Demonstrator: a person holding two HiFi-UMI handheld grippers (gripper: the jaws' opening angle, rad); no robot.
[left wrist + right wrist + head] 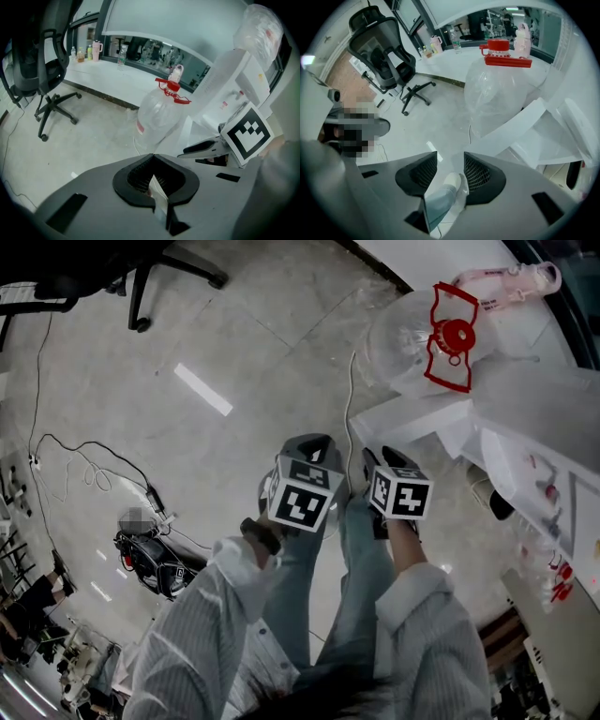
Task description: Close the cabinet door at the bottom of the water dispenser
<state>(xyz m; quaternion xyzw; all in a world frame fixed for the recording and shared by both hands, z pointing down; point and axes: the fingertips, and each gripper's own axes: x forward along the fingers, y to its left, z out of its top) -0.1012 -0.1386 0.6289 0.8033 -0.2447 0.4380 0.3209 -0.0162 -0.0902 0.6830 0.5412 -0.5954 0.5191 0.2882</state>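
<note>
- The left gripper (152, 157) has its jaws pressed together at the tips with nothing between them. From here it can only nudge, and a narrow closed tip could skid off a smooth panel.
- The right gripper (450, 161) has its jaws spread and empty; only the person's own shoe (452, 180) shows through the gap. An open jaw could hook the door's edge and tug it sideways instead of pushing it flat.
- The cabinet door (412, 420) stands swung well out from the foot of the water dispenser (534, 390), just ahead of both grippers. Neither seems to be touching it yet.
- A push near the hinge side would likely do little. A weak push may leave the door ajar or let it spring back.
- The big water bottle (499, 93) with the red cap stands right beside the open door. A wide swing of either gripper could bump it.
- A cable (349, 399) trails across the floor near the door's edge. I would worry about it getting trapped as the door closes.
</note>
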